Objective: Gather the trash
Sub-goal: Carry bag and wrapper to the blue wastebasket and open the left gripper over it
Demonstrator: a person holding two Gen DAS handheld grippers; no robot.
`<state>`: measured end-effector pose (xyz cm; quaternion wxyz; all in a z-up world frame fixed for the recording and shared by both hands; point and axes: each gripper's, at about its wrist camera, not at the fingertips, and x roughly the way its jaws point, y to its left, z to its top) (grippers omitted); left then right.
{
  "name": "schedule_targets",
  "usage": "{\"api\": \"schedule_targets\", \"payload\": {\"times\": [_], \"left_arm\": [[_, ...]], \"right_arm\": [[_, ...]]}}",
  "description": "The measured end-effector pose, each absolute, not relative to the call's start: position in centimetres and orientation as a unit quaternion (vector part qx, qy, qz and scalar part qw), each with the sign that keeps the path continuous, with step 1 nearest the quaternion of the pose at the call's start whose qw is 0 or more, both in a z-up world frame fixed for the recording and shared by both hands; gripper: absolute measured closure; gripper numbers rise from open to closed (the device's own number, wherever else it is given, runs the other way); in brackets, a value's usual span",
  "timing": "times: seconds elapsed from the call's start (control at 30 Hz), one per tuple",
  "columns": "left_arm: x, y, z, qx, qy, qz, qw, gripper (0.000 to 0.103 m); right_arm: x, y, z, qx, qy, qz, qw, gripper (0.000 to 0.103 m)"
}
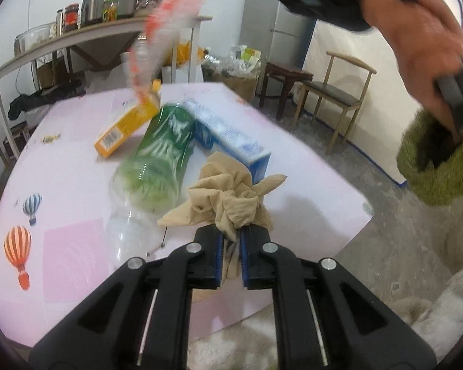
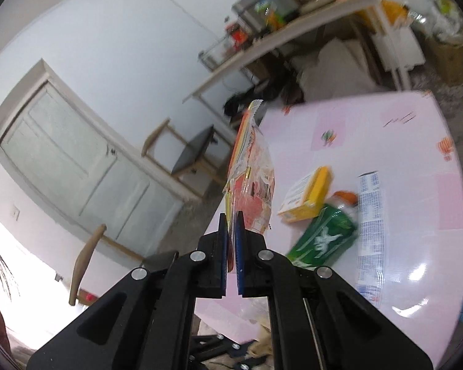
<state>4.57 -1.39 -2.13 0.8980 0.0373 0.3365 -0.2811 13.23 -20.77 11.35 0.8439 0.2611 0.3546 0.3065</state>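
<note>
Left wrist view: a crumpled beige tissue (image 1: 228, 197) is pinched between the nearly closed jaws of the left gripper (image 1: 230, 240), at lower centre of the frame. The wad bulges forward beyond the fingertips, and a tail hangs back between the blue pads (image 1: 219, 256). It has no clear long axis.

On the pink table (image 1: 77, 166) a green-labelled plastic bottle (image 1: 160, 160) lies on its side, its long axis running from lower left to upper right, clear base towards the camera. A yellow box (image 1: 126, 126) lies at its left and a blue-and-white box (image 1: 228, 135) at its right, both close beside it.

Right wrist view: the jaws of the right gripper (image 2: 231, 240) are clamped narrow on the lower edge of an orange-and-clear snack wrapper (image 2: 253, 172). The wrapper stands edge-on, its long axis pointing up the frame and away from the fingertips.

In the left wrist view the wrapper is a blurred streak at upper centre, and the hand (image 1: 423, 49) on the right gripper is cut off at upper right. The printing on the labels cannot be read.
</note>
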Motion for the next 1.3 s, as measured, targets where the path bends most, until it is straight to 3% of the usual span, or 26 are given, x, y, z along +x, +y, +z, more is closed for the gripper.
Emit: {"api": "schedule_targets", "payload": {"times": [0.37,0.63,0.97,1.3], "left_arm": [[6.3,-7.4,4.3,0.018,0.299,-0.373,0.878,0.096],[9.6,-20.4,5.9,0.026,0.357,-0.482,0.8,0.096],[14.8,-37.4,-3.8,0.072,0.547,-0.467,0.691,0.095],[19.2,-47.8,-11.8,0.102,0.637,-0.403,0.649,0.094]], "right_arm": [[4.2,-34.8,11.7,0.296,0.277,0.163,0.899,0.098],[-4.0,-46.2,7.9,0.332,0.254,-0.018,0.909,0.098],[-6.4,-55.6,-3.5,0.41,0.307,-0.132,0.849,0.098],[-5.4,-59.4,-12.9,0.478,0.341,-0.154,0.795,0.098]]}}
